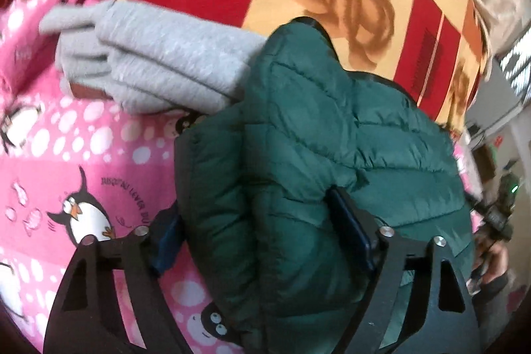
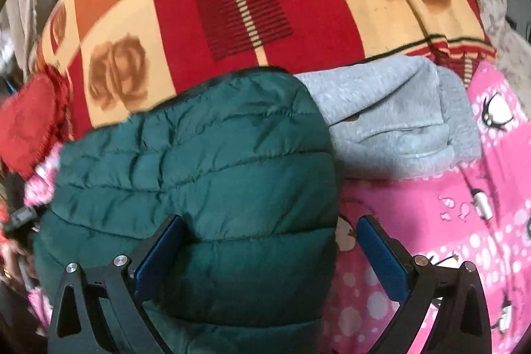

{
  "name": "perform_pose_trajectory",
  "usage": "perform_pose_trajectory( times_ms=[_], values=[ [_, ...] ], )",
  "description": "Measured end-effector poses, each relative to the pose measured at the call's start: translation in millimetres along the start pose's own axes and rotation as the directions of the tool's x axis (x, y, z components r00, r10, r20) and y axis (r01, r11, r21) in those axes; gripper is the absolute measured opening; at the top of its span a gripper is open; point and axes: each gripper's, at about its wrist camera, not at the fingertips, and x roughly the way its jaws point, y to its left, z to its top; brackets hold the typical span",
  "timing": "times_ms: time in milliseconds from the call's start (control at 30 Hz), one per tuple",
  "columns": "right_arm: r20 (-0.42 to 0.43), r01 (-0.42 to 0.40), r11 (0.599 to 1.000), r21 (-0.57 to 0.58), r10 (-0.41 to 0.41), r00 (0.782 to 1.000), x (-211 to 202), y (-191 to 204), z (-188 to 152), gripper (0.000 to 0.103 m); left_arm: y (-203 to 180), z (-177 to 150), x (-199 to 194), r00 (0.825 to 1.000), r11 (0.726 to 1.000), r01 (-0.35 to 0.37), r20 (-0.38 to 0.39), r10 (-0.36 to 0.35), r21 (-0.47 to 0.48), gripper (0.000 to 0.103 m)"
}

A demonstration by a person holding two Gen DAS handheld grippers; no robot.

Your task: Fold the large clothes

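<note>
A dark green puffer jacket (image 1: 308,148) lies bundled on the bed, also in the right wrist view (image 2: 199,155). My left gripper (image 1: 259,238) has its fingers wide apart with a thick fold of the jacket between the blue pads, pressed against both. My right gripper (image 2: 270,241) is also spread wide over the jacket's right edge; its left pad (image 2: 159,251) rests on the jacket, its right pad (image 2: 381,254) is over the pink blanket. A folded grey sweatshirt (image 1: 159,55) lies beside the jacket, also seen in the right wrist view (image 2: 391,118).
A pink penguin-print blanket (image 1: 83,171) covers the near bed; it also shows in the right wrist view (image 2: 464,204). A red and cream patterned blanket (image 2: 239,5) lies behind. A red cushion (image 2: 23,121) sits at left. The other hand and gripper (image 1: 494,221) show at right.
</note>
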Motion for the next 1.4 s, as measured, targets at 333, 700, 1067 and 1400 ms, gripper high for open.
perform_pose_trajectory(
  times_ms=[333,700,1067,1400],
  values=[
    [-0.087,-0.156,0.986,0.065,0.161,0.983,34,-54,-12,0.103,-8,-3,0,0.996,0.996,-0.087,0.023,0.086,0.036,0.082],
    [-0.072,-0.354,0.927,0.128,0.364,0.928,62,-62,-7,0.103,-5,-15,-4,0.979,0.980,-0.196,0.069,0.194,0.021,0.082],
    [0.045,-0.340,0.939,-0.045,0.342,0.939,42,-38,-4,0.055,11,-16,-5,0.989,0.990,-0.133,0.056,0.135,-0.036,0.082],
    [0.046,-0.230,0.966,-0.122,0.237,0.970,43,-21,-4,0.051,-4,-17,-8,0.980,0.984,-0.176,0.093,0.174,0.015,0.081]
  ],
)
